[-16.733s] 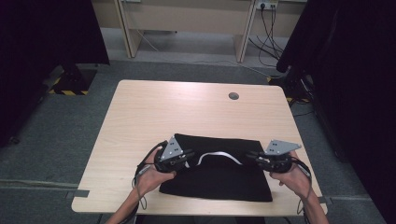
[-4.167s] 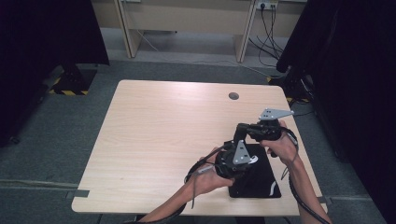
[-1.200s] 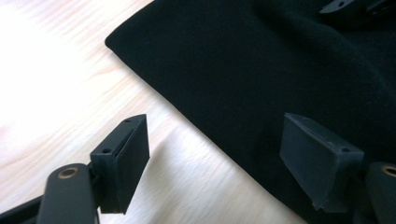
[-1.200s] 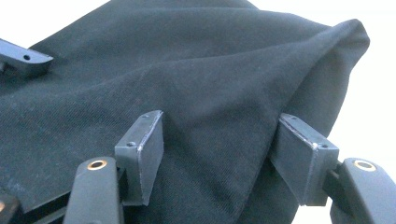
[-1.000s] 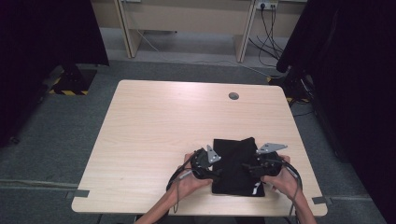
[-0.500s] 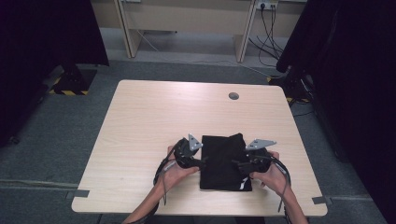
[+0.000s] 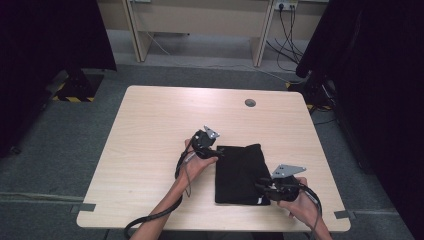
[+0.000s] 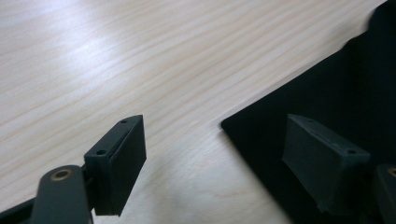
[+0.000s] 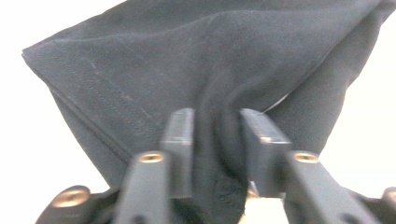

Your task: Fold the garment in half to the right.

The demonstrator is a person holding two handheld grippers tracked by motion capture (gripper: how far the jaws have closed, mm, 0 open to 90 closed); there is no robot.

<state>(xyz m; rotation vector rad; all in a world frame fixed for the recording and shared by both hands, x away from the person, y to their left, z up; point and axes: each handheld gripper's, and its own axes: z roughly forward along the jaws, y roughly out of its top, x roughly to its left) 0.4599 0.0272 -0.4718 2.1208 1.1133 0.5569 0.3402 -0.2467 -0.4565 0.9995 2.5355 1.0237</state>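
— What's on the counter (image 7: 150,130) right now?

— A pale wood-grain top with a small round grommet hole (image 7: 250,103) near its far edge. The one loose thing on it is a folded black cloth (image 7: 240,172), lying flat toward the near right part, well inside the edges.

— And the person's hands?

— The left gripper (image 7: 216,151) sits at the cloth's far left corner with its jaws spread apart; up close, one jaw is over bare wood, the other over the black cloth (image 8: 336,93), and nothing is pinched between them. The right gripper (image 7: 261,189) is at the near right corner. Its jaws have just been closing, and now they're clamped on a bunched fold of the black cloth (image 9: 187,70).

— What about the room around them?

— Grey carpet on the floor (image 7: 55,145), with strips of tape at the near corners of the counter. Dark curtains (image 7: 45,35) hang at both sides. Behind stands another light wooden desk (image 7: 200,22), cables (image 7: 290,30) trailing down from wall sockets, and a yellow-and-black striped base (image 7: 75,90) at the far left.
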